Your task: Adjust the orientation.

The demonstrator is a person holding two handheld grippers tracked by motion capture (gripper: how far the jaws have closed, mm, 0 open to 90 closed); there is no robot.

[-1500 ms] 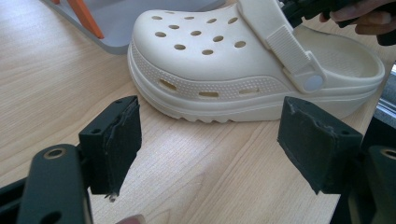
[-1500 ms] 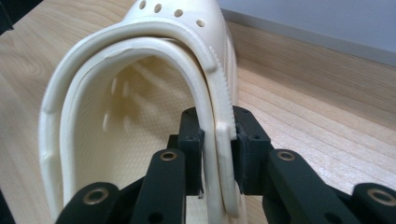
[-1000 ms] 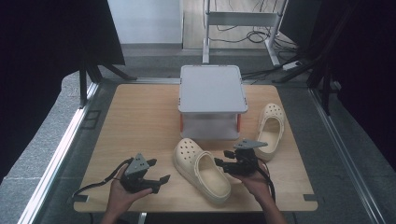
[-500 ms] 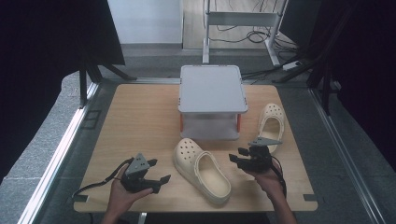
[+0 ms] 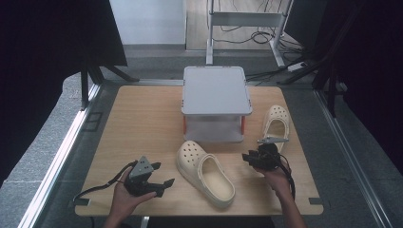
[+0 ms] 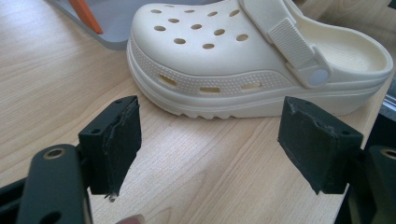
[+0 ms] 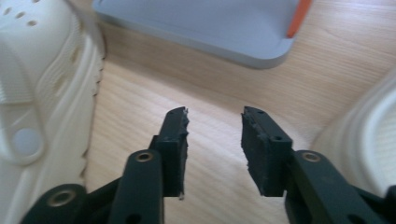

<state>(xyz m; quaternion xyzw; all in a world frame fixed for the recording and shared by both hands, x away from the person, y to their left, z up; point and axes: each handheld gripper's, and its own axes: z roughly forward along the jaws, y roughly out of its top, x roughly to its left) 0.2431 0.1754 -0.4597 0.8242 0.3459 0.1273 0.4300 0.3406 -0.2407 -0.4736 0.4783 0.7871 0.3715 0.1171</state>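
Clogs are lying unsorted on the wooden counter, so the work is looking barely begun. One cream clog is lying in the front middle, toe pointing toward the grey two-tier rack; the other clog is lying to the rack's right, just beyond the right gripper. Neither shoe is being held, and nothing is sitting on the rack's top, while its lower shelf is looking bare as far as the high view is showing.

The left gripper is resting low at the front left, its fingers standing wide apart with only bare wood between them, facing the side of the near clog. The right gripper is hovering over the gap between the two shoes; its fingers have just been closing and are now narrow, with nothing between them.

Judging from this, both shoes are waiting to be picked up and placed, probably on the rack, so nearly all of the job is remaining.
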